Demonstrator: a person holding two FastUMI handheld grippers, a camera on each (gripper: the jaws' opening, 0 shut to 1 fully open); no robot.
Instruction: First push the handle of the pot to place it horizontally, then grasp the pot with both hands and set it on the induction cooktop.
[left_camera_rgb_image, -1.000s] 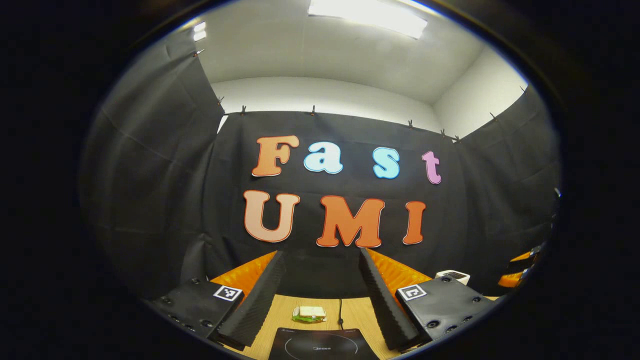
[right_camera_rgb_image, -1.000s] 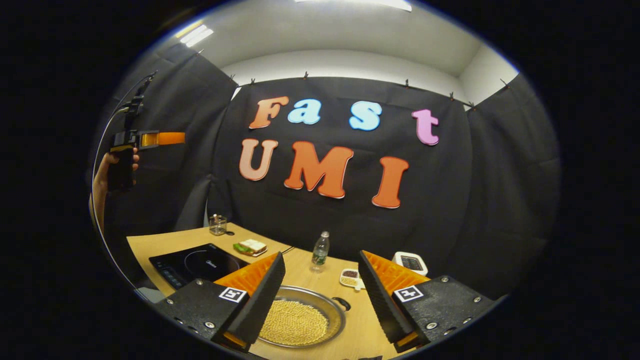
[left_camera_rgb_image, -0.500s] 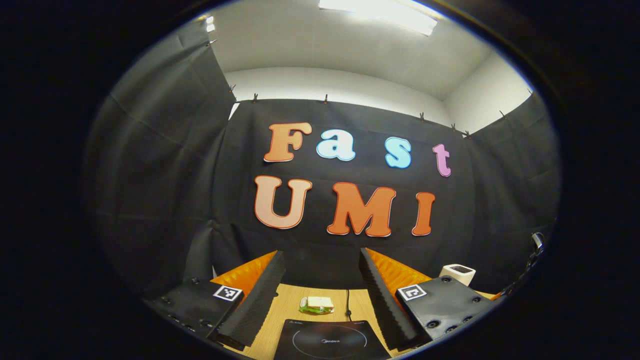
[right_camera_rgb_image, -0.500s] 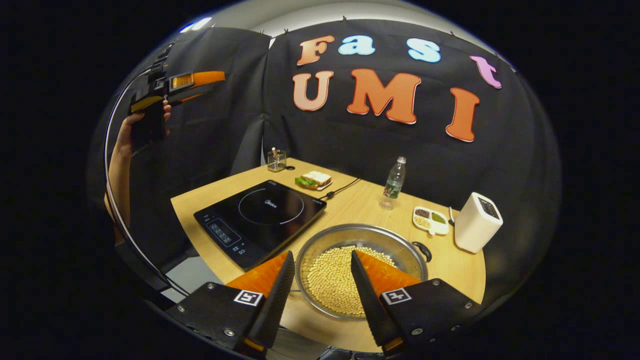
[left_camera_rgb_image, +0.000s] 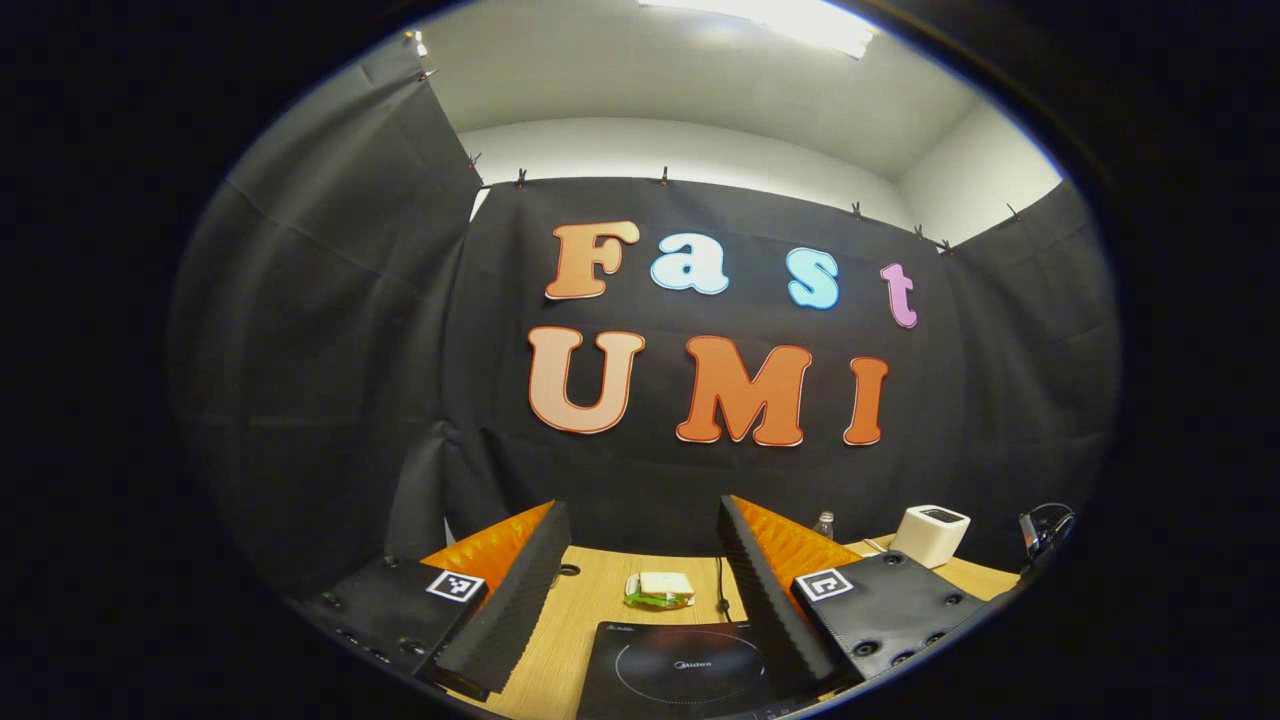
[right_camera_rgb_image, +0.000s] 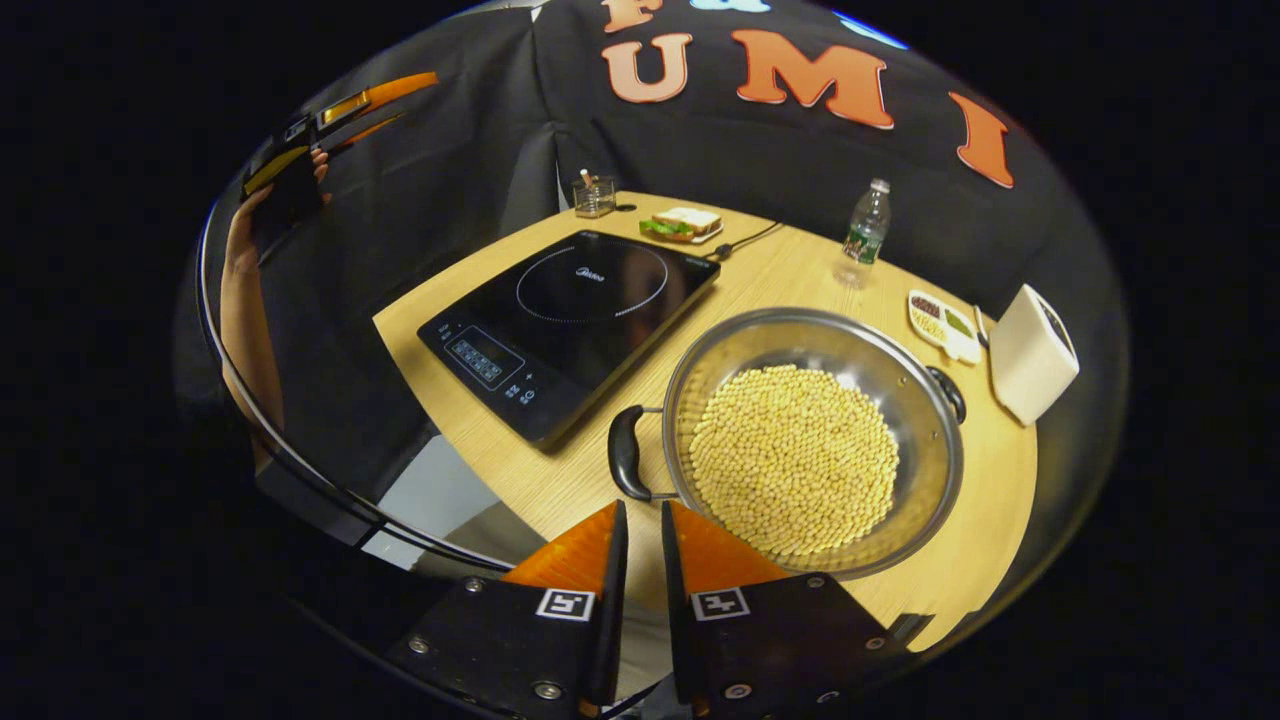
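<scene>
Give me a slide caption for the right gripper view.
Nearly closed right gripper hovering near the soybean-filled pot, beside the induction cooktop.

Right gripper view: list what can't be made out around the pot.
- Pot: its base, covered by the beans.
- Near rim: partly behind the right gripper.
- Far handle: mostly hidden by the rim.
- Small dish: contents too small to identify.
</scene>
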